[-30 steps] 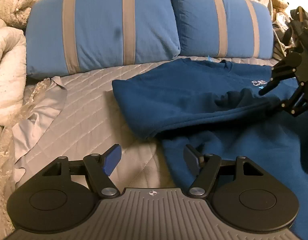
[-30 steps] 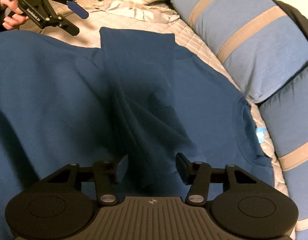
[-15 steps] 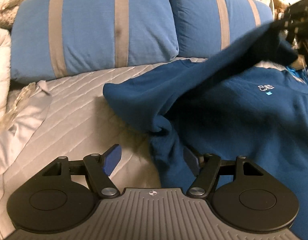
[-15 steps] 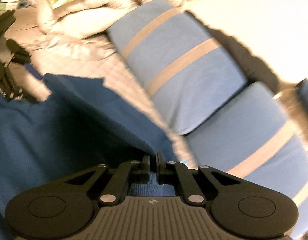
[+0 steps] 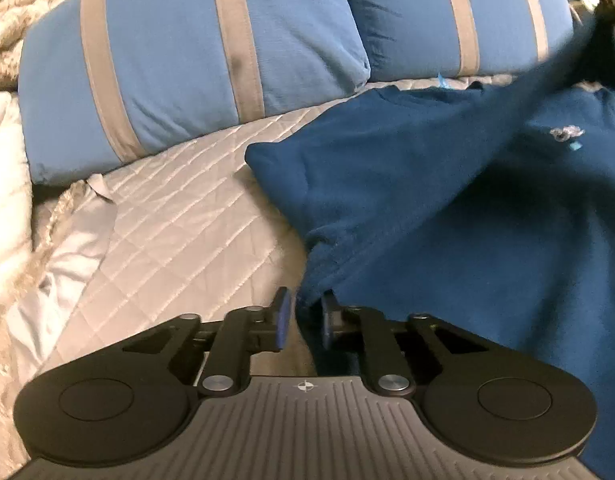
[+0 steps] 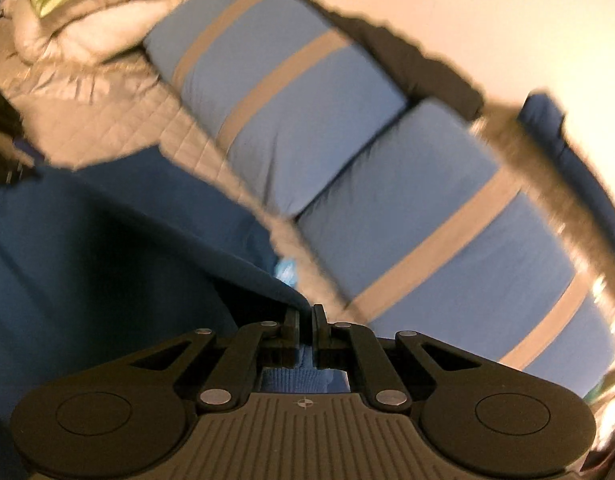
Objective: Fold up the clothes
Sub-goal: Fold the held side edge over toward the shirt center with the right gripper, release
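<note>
A dark blue sweatshirt (image 5: 447,208) lies spread on the quilted bed cover (image 5: 179,216), chest logo up. My left gripper (image 5: 303,320) is nearly closed around the sweatshirt's left side edge, with cloth between its fingers. My right gripper (image 6: 305,320) is shut on the cuff of the sweatshirt's sleeve (image 6: 243,276) and holds it lifted. In the left wrist view the sleeve (image 5: 555,76) stretches up toward the top right, blurred. The body of the sweatshirt (image 6: 67,248) fills the left of the right wrist view.
Two blue pillows with grey stripes (image 5: 195,68) (image 5: 447,12) lean along the head of the bed. They also show in the right wrist view (image 6: 291,104). A pale crumpled duvet (image 6: 95,20) lies at the far left. A loose grey sheet (image 5: 63,248) lies left of the quilt.
My left gripper closed from wide open onto the sweatshirt's edge. My right gripper, having shut on the sleeve cuff, lifted it further up and to the right, stretching the sleeve.
</note>
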A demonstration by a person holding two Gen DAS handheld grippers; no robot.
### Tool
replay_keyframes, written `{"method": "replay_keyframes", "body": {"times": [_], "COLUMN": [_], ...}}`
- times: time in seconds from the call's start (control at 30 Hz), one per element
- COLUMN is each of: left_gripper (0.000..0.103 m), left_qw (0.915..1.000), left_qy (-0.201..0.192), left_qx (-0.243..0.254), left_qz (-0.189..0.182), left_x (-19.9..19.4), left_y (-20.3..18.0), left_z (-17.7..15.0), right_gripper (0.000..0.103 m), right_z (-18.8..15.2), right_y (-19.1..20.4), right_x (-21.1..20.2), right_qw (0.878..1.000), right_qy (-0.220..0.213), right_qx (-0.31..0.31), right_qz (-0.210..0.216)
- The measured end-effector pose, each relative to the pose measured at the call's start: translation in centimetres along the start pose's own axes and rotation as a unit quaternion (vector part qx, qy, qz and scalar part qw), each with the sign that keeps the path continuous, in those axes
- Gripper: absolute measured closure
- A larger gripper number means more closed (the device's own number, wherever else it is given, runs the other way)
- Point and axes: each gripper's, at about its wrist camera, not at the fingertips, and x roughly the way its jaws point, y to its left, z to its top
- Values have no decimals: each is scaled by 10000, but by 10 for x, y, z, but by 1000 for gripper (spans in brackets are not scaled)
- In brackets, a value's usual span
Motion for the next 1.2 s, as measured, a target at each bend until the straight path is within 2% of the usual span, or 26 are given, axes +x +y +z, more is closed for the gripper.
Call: {"method": "replay_keyframes", "body": {"times": [0.1, 0.23, 0.33, 0.4, 0.47, 0.53, 0.6, 0.77, 0.9, 0.97, 1.0, 1.1, 1.2], "left_gripper": [90, 90, 88, 79, 68, 61, 58, 38, 36, 36, 36, 36, 35], "left_qw": [10000, 10000, 9999, 9996, 9994, 9994, 9992, 9980, 9969, 9962, 9959, 9944, 9920], "left_qy": [8, 32, 73, 111, 127, 59, -109, -578, -747, -837, -868, -898, -930], "left_qx": [58, 23, -48, -151, -199, -184, -133, -180, -226, -238, -262, -540, -818], "left_qz": [48, 90, 138, 201, 242, 299, 353, 184, 96, 30, 8, -100, -235], "left_x": [-1, -3, -2, -2, -5, -14, -28, -72, -96, -104, -107, -116, -122], "left_y": [-1, -1, 1, 2, 3, 2, 1, -3, -9, -13, -14, -12, -8], "left_z": [0, 2, 4, 4, 4, 3, 1, 1, 4, 3, 3, 4, 3], "right_gripper": [96, 96, 95, 93, 83, 55, 52, 52, 53, 53, 56, 88, 91], "right_z": [-20, -34, -28, -31, -42, -58, -74, -98, -107, -110, -112, -115, -109], "right_y": [5, 10, 24, 41, 60, 71, 65, 43, 40, 41, 44, 50, 53], "right_x": [11, 9, -17, -36, -45, -47, -43, -30, -16, -8, -3, 7, -2], "right_qw": [9995, 9996, 9983, 9959, 9914, 9872, 9885, 9924, 9892, 9859, 9841, 9784, 9836], "right_qy": [275, 218, -62, -114, 98, 269, 472, 726, 832, 922, 1016, 1269, 1200], "right_qx": [108, 123, -406, -834, -1307, -1564, -1392, -521, 147, 272, 277, 100, -383], "right_qz": [119, -106, -416, -335, -17, 184, 354, 848, 1194, 1369, 1427, 1629, 1292]}}
